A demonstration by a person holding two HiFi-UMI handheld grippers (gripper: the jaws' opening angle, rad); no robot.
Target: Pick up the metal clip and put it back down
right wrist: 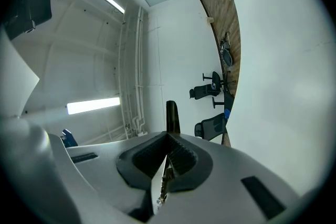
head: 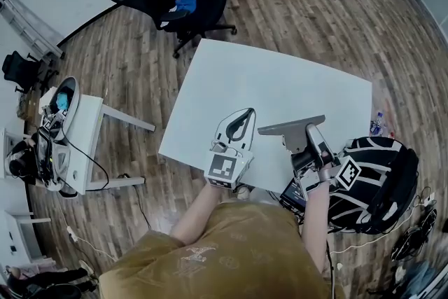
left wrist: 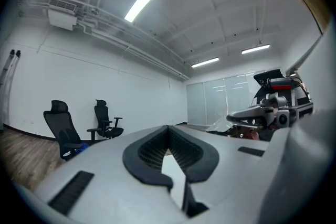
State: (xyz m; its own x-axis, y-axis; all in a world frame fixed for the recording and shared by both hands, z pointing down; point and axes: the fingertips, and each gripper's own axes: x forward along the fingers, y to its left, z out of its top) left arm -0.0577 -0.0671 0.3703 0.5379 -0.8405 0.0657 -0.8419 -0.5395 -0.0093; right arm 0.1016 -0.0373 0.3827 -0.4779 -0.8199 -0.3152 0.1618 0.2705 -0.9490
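My right gripper [head: 262,129] lies rolled on its side over the near edge of the white table [head: 280,80], pointing left. In the right gripper view its jaws [right wrist: 168,138] are closed, and a narrow dark strip of the metal clip [right wrist: 171,113] sticks out past the tips, with metal glinting in the gap below. My left gripper [head: 248,113] hovers level just left of it, shut with nothing between its pads [left wrist: 169,129]. The left gripper view shows the right gripper [left wrist: 262,110] at the right. The clip cannot be made out in the head view.
Black office chairs [head: 171,0] stand on the wooden floor beyond the table. A small white side table [head: 87,129] with cables and gear is at the left. A black-and-white backpack [head: 381,182] and a bottle [head: 378,124] sit at the right.
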